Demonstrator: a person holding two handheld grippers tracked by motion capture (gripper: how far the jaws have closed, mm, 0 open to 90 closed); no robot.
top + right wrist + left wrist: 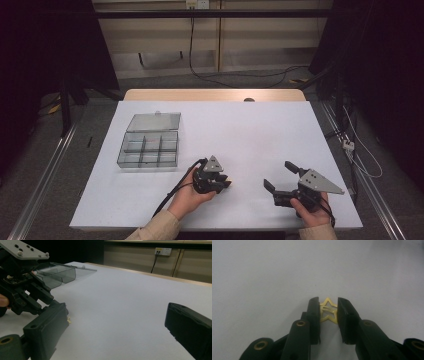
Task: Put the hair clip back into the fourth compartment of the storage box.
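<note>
Small gold star-shaped clip (328,311), flat openwork wire, sits pinched between the two jaws of the left gripper (329,308), caught near their tips, its upper points poking out just past the jaw ends. Jaws are closed on it as far as the piece allows; the pads press its two side edges. It lies low against the white table (260,130), whether resting on it or just lifted I cannot tell. Risk, as I judge it: the hold is on thin edges only and far out at the tips, so a tilt or quick lift could let the star pivot, spring out sideways or bend. It is also light and would skitter on the smooth sheet. The clear compartment box (148,148), lid open, stands well apart behind the left gripper, so a carry lies ahead, and a weak pinch may fail along it. Right gripper (280,181) hangs beside with jaws wide apart, holding nothing. The left gripper view gives the star's shape and the pinch; the high view gives the box, both hands and the spacing.
</note>
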